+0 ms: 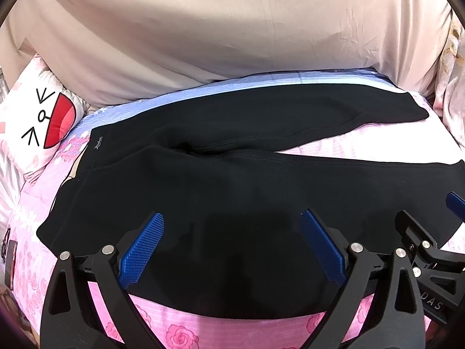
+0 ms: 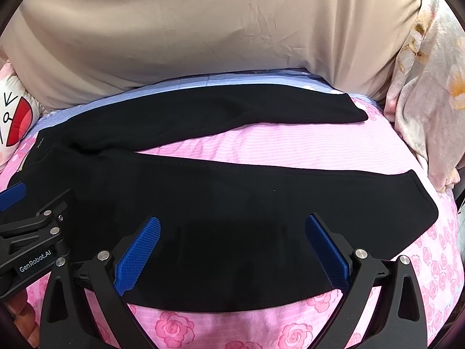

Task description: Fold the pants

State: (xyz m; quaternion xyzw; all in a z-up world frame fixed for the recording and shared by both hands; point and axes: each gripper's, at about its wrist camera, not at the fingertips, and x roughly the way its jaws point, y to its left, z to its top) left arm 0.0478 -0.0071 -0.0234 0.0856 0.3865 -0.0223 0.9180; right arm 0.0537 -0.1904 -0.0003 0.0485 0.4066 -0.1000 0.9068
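Black pants (image 1: 203, 180) (image 2: 232, 203) lie flat on a pink rose-print bed sheet (image 1: 180, 331) (image 2: 261, 145), waistband at the left, the two legs splayed apart toward the right. My left gripper (image 1: 232, 218) hovers open over the near leg's upper part, blue pads (image 1: 142, 250) wide apart, nothing between them. My right gripper (image 2: 232, 221) stands open over the near leg further right, its blue pads (image 2: 136, 256) spread too. Each gripper shows at the edge of the other's view.
A beige cloth (image 1: 218, 29) (image 2: 203, 29) hangs behind the bed. A white cartoon-face pillow (image 1: 43, 116) lies at the left. A floral blanket (image 2: 430, 101) is bunched at the right. A dark object (image 1: 10, 261) rests by the bed's left edge.
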